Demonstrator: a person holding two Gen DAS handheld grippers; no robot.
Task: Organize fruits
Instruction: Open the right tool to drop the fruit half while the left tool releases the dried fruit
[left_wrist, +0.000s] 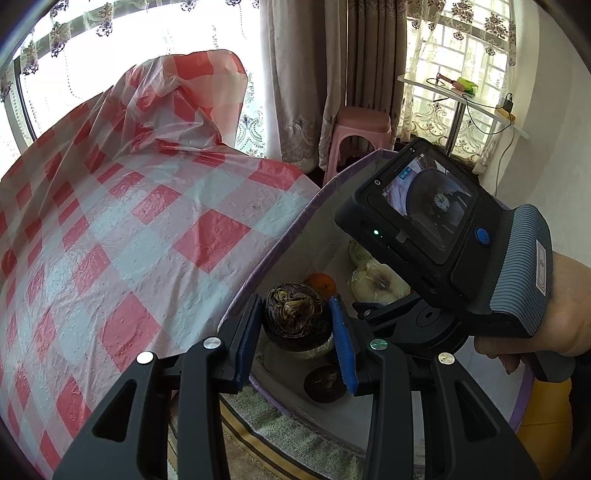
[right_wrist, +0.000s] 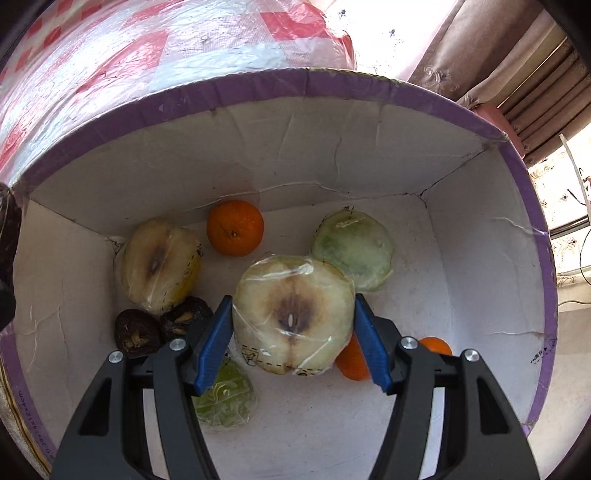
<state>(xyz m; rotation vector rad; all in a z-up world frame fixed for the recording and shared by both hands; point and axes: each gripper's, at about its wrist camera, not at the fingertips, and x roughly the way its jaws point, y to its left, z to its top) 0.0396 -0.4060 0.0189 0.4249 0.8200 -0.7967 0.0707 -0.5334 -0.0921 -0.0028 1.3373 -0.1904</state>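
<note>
writing: small print on box (right_wrist: 258, 122) wall, unreadable | left tongs (left_wrist: 297, 325) clamped on dark fruit (left_wrist: 295, 314) above box, angled down | right tongs (right_wrist: 293, 332) clamped on wrapped apple half (right_wrist: 291, 314) inside box, pointing steeply down

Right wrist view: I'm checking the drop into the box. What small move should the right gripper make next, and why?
Probably open the right gripper and let go: its pads grip the wrapped apple half low inside the box, among the other fruit. The left gripper holds a dark fruit above the box.
</note>
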